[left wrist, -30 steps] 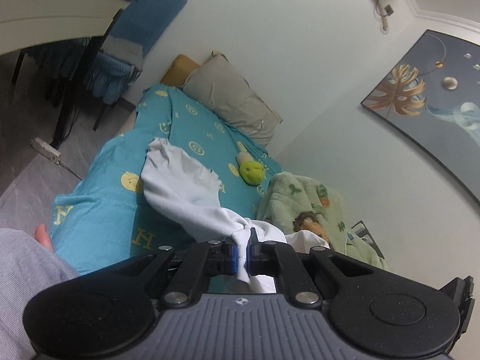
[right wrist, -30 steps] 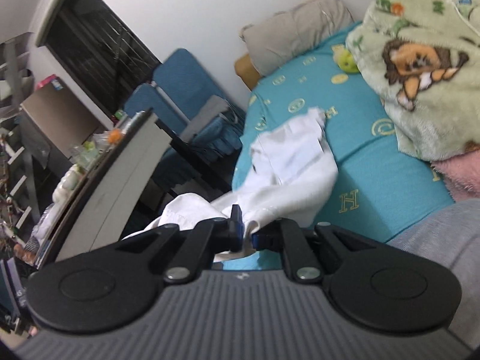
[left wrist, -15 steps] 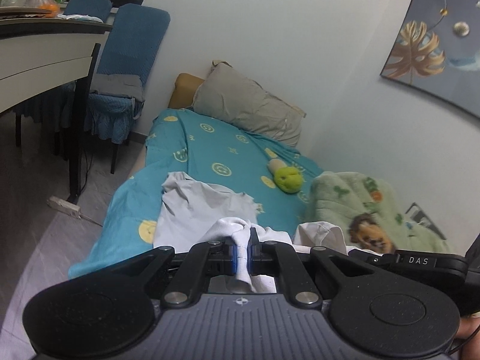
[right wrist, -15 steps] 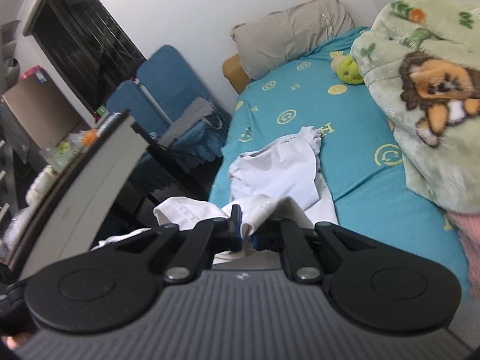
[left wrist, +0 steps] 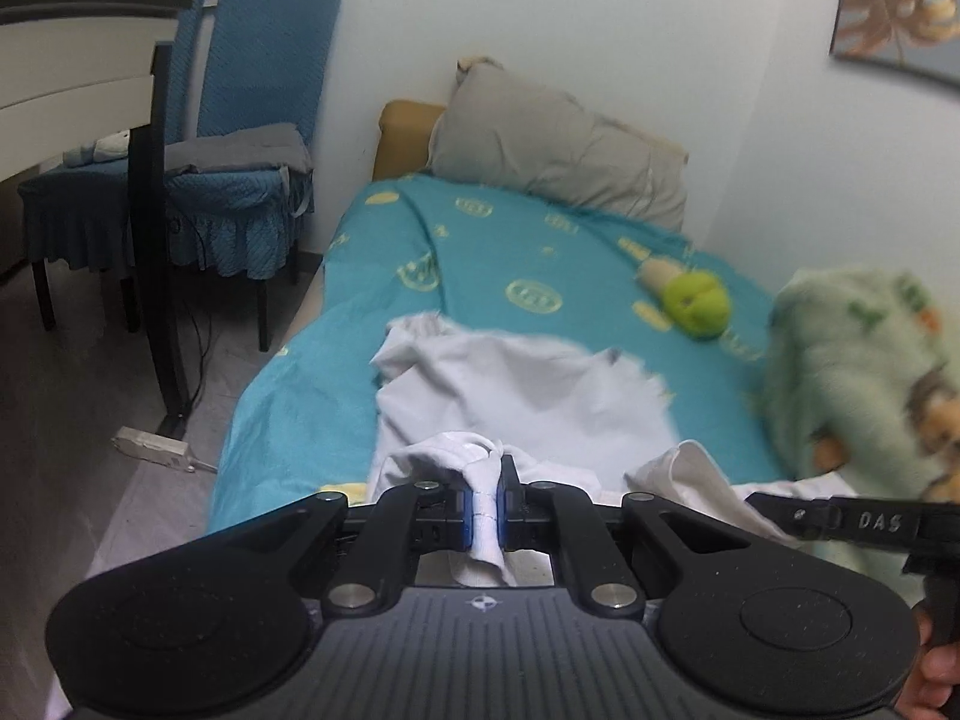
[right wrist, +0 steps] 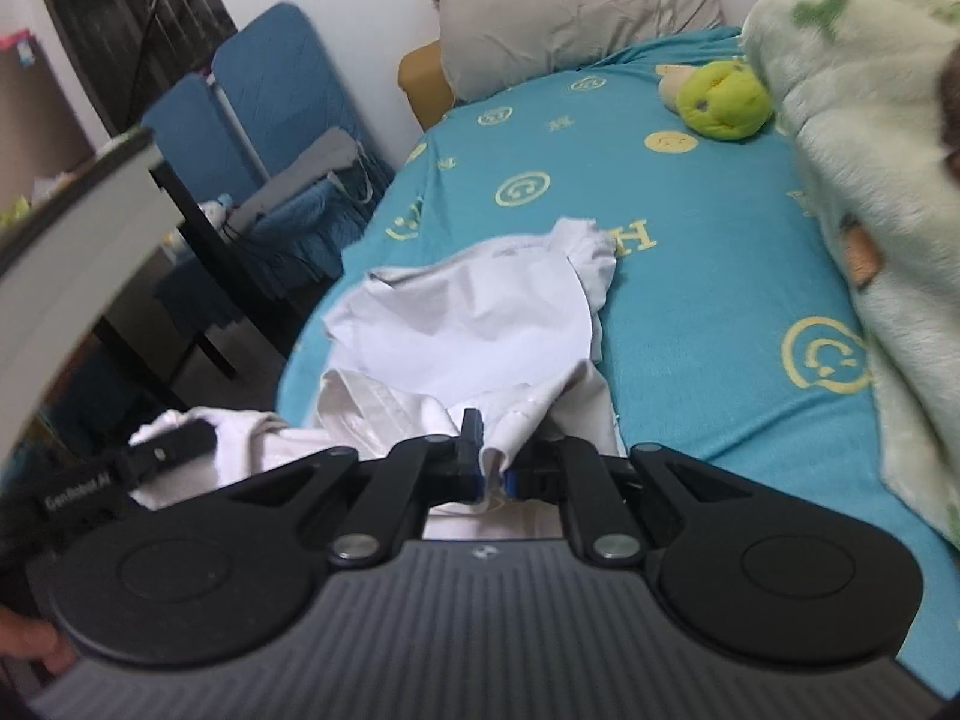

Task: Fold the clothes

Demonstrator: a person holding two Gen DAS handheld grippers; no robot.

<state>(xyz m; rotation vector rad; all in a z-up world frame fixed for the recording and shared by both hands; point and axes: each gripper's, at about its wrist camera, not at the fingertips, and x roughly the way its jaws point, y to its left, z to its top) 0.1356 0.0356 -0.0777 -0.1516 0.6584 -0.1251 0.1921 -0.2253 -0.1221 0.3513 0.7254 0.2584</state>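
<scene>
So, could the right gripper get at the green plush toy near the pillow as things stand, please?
Probably not straight away: the right gripper is shut on the white garment, so it would have to let go first. The bedsheet up to the green plush toy looks unobstructed.

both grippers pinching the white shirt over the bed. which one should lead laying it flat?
Neither clearly: the left gripper and right gripper are both shut on the white shirt. Likely move both together, lowering it onto the teal bedsheet.

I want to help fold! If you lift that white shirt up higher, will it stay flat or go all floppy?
Probably floppy: the white shirt already sags and bunches where the left gripper and right gripper pinch it. It looks thin, so likely light. It drapes in wrinkles over the bed.
</scene>
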